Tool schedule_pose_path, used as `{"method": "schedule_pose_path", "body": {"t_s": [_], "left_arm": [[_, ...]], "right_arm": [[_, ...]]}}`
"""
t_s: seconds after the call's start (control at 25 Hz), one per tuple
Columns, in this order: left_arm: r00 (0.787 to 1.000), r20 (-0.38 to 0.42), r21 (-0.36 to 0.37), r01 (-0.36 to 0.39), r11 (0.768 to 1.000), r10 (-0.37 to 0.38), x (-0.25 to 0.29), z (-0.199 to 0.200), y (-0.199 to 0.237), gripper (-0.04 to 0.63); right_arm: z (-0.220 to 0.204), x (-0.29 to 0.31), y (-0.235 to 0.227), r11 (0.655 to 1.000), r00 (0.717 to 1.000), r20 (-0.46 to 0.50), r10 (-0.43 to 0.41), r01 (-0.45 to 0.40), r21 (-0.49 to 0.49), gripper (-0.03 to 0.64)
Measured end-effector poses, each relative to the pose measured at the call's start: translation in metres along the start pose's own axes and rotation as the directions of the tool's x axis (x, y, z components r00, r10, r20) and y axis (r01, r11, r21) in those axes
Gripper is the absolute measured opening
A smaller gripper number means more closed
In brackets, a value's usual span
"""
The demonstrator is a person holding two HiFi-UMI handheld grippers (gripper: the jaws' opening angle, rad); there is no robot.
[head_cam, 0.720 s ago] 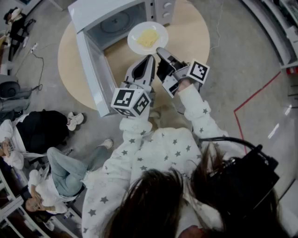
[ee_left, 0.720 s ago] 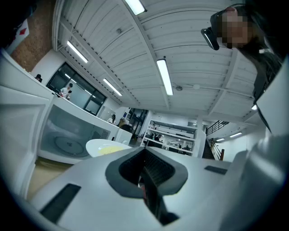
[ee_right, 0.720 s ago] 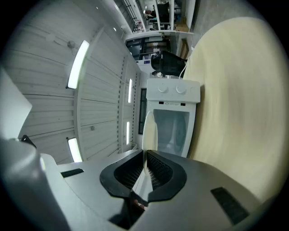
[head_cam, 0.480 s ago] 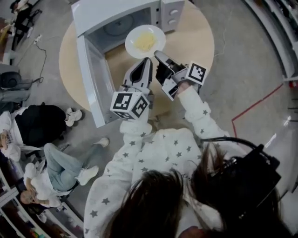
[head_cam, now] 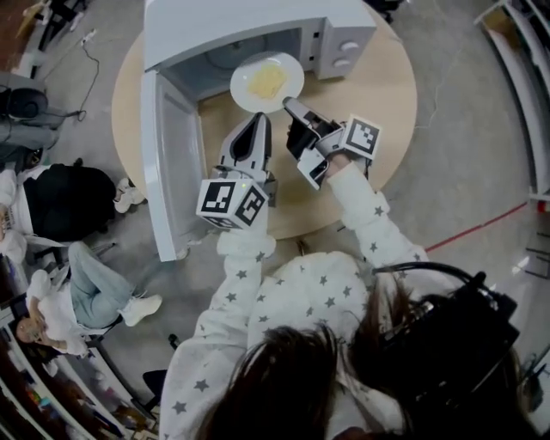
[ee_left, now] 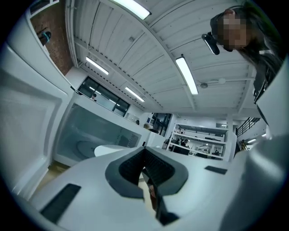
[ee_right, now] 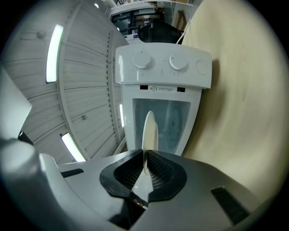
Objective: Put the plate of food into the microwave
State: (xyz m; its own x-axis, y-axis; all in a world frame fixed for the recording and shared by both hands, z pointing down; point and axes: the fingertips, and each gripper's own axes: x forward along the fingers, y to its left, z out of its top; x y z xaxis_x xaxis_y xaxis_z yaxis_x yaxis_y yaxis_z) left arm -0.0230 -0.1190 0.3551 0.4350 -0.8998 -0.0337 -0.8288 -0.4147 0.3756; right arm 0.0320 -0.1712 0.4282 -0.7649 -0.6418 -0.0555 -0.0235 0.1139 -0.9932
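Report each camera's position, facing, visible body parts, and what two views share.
Head view: on the head, steeply down at table and open microwave; sleeves, left gripper, right gripper show.
Left gripper view: on that gripper, toward the microwave; shut jaws.
Right gripper view: toward the microwave; jaws grip the plate.
All share the microwave.

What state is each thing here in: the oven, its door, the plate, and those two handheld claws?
White microwave oven: standing open on the table.
Microwave's white door: swung wide open.
Round white plate: face up, held by its rim at the oven's mouth.
Yellow food: lying on the plate.
Right gripper: jaws shut on the plate's rim.
Left gripper: jaws together, empty.
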Motion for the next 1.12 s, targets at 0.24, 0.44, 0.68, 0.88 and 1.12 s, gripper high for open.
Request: {"method": "schedule_pose_path", "body": {"t_s": [0.24,0.44,0.68,0.88,1.12], "left_arm": [[0.999,-0.026,-0.002,-0.044,0.999,0.044,0.011,-0.002,0.044,0.002],[0.997,-0.041,-0.008,-0.058,0.998,0.058,0.024,0.0,0.069,0.002],[0.996,-0.058,-0.016,-0.071,0.997,0.07,0.038,-0.004,0.112,0.002],[0.994,-0.064,-0.03,-0.088,0.996,0.086,0.041,0.0,0.127,0.002],[0.994,-0.074,-0.038,-0.086,0.996,0.083,0.045,-0.004,0.133,0.002]], "right_arm": [[0.007,0.049,-0.023,0.999,0.999,0.009,-0.036,0.036,0.013,0.021],[0.009,0.078,-0.034,0.997,0.998,0.013,-0.062,0.061,0.047,0.021],[0.009,0.123,-0.053,0.995,0.998,0.011,-0.07,0.069,0.074,0.021],[0.008,0.14,-0.059,0.992,0.995,0.011,-0.104,0.103,0.068,0.021],[0.01,0.143,-0.066,0.99,0.992,0.019,-0.124,0.123,0.065,0.021]]}}
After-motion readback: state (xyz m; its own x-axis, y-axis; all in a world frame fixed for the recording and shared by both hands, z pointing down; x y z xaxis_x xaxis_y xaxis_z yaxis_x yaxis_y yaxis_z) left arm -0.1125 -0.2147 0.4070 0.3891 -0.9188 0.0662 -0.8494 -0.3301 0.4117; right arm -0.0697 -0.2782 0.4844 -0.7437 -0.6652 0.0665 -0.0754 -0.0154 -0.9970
